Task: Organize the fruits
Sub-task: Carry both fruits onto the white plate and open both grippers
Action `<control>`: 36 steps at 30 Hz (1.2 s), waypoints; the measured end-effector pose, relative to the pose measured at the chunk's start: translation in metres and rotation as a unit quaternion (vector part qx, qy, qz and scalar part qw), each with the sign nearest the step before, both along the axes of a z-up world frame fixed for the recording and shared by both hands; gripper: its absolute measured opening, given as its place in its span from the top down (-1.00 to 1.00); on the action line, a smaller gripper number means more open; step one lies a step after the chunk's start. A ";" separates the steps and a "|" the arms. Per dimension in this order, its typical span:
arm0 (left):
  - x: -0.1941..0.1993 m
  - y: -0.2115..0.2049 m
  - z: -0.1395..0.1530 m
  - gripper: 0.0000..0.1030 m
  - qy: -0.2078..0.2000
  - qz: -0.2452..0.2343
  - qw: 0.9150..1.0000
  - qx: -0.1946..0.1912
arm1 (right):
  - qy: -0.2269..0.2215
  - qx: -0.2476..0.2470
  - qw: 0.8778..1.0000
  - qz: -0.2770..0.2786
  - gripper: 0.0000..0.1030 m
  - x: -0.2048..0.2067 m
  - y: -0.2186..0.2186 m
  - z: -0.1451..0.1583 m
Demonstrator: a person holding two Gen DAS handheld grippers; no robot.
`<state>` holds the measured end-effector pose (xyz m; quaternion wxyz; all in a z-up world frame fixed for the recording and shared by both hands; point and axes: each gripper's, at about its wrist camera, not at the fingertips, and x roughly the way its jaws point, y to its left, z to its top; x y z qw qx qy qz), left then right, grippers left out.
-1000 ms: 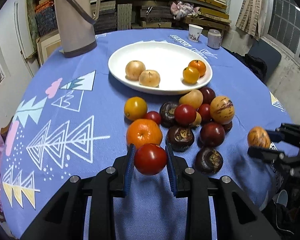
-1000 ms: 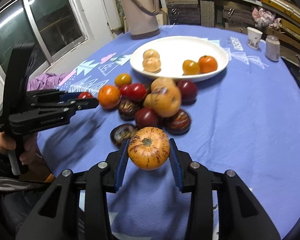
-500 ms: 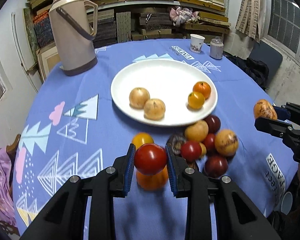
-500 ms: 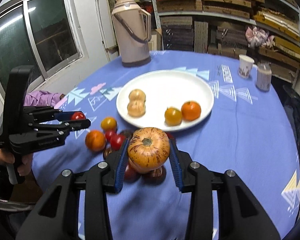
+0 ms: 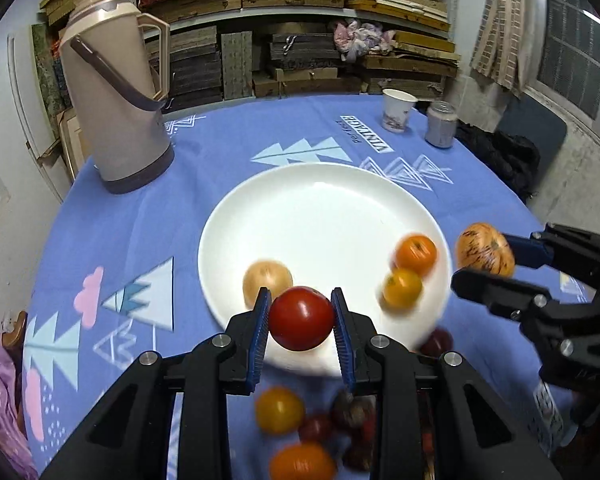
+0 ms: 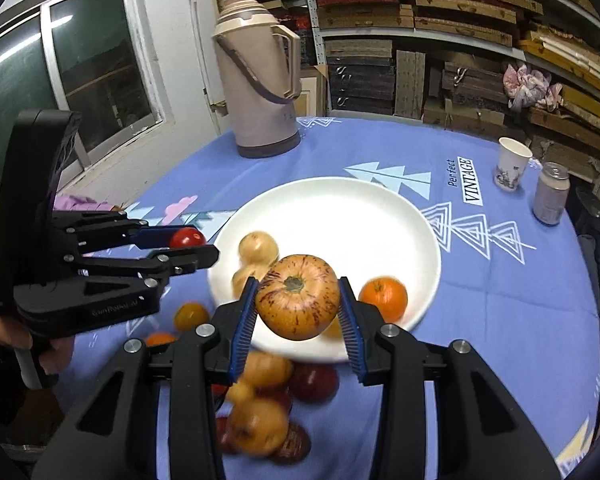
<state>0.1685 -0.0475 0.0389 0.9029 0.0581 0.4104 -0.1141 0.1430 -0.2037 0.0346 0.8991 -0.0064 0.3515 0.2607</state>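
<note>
Both my grippers have carried their fruit up over the white plate [image 5: 300,200]. Left view: left gripper [image 5: 301,322] fingers clamp the red tomato [image 5: 301,318]. Right view: right gripper [image 6: 298,312] fingers clamp the striped orange fruit [image 6: 298,296], plate beyond them.

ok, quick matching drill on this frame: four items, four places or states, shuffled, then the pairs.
Items:
1. red tomato
2. streaked orange fruit
3. thermos
4. paper cup

Places or states:
A. stands beside a small can at the far side of the table
B. clamped in the right gripper
C. stands on the tablecloth, left of the white plate in the left wrist view
D. clamped in the left gripper

Pairs: 1-D, 2-B, 3-C, 4-A
</note>
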 end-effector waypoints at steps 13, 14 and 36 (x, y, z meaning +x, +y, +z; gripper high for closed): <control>0.102 -0.003 -0.037 0.40 0.044 0.028 0.999 0.003 | 0.060 -0.008 0.998 -0.027 0.25 0.103 0.010 -0.052; 0.106 -0.003 -0.039 0.40 0.047 0.030 0.998 0.003 | 0.064 -0.011 0.998 -0.026 0.25 0.108 0.012 -0.055; 0.104 0.004 -0.039 -0.45 0.059 0.045 0.997 -0.004 | 0.052 0.009 0.997 -0.048 0.06 0.094 -0.008 -0.042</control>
